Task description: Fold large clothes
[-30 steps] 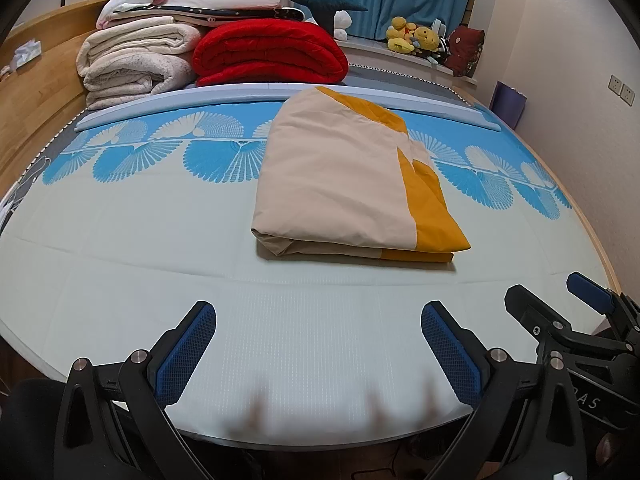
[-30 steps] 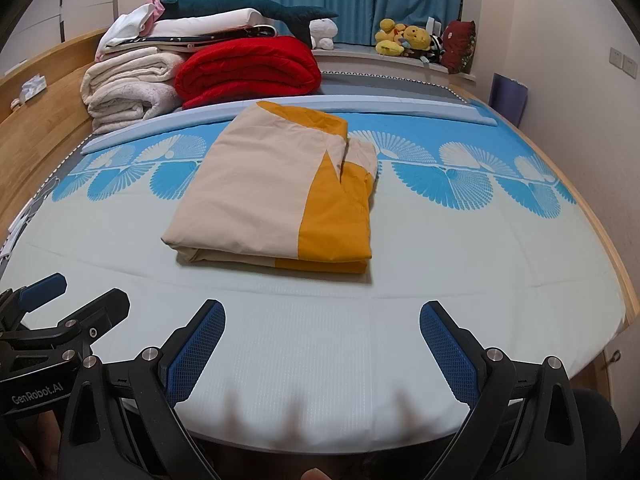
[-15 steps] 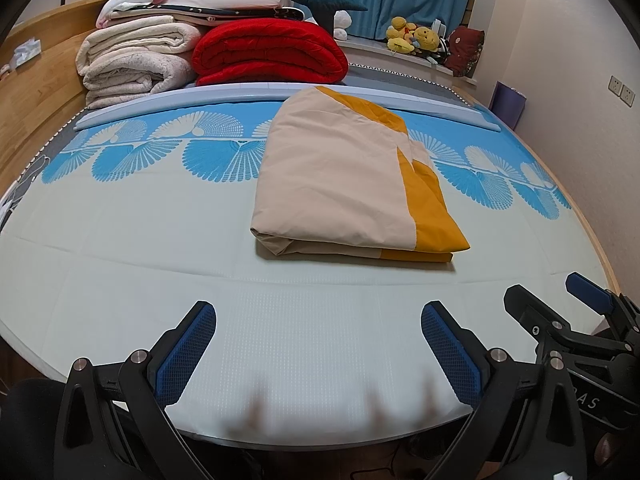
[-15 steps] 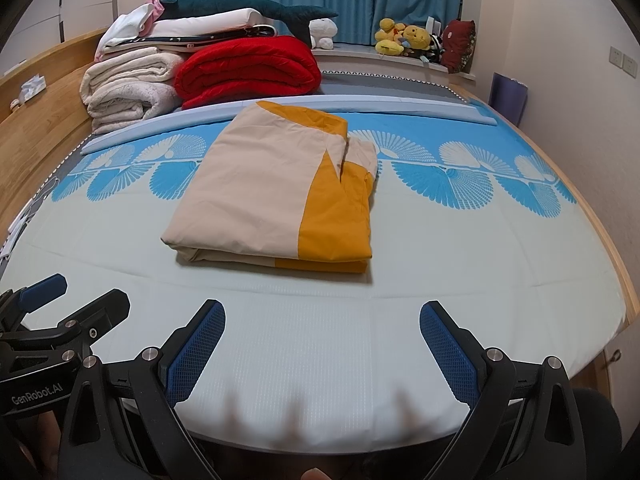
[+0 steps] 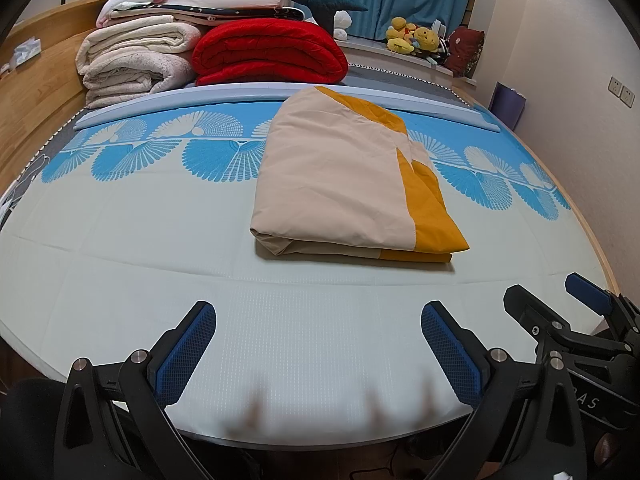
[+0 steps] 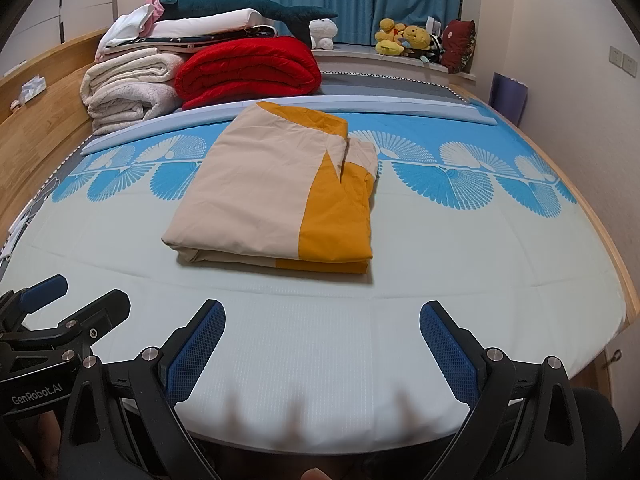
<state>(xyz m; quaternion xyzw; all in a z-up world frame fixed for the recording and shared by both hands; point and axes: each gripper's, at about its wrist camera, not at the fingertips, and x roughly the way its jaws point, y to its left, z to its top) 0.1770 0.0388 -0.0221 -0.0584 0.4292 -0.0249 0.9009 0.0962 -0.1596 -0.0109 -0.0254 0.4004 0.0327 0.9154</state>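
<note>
A beige and mustard-yellow cloth [image 5: 340,184] lies folded into a thick rectangle on the pale blue bed sheet [image 5: 160,240]; it also shows in the right wrist view [image 6: 276,200]. My left gripper [image 5: 318,344] is open and empty above the sheet's near edge, well short of the cloth. My right gripper [image 6: 322,340] is open and empty, also near the front edge. The right gripper shows at the right of the left wrist view [image 5: 560,312], and the left gripper at the left of the right wrist view [image 6: 76,300].
Folded blankets, a red quilt [image 5: 268,52] and white ones [image 5: 136,60], are stacked at the bed's far end with a plush shark [image 6: 248,4] on top. A wooden headboard [image 6: 36,136] runs along the left. Plush toys [image 6: 404,36] sit on the windowsill.
</note>
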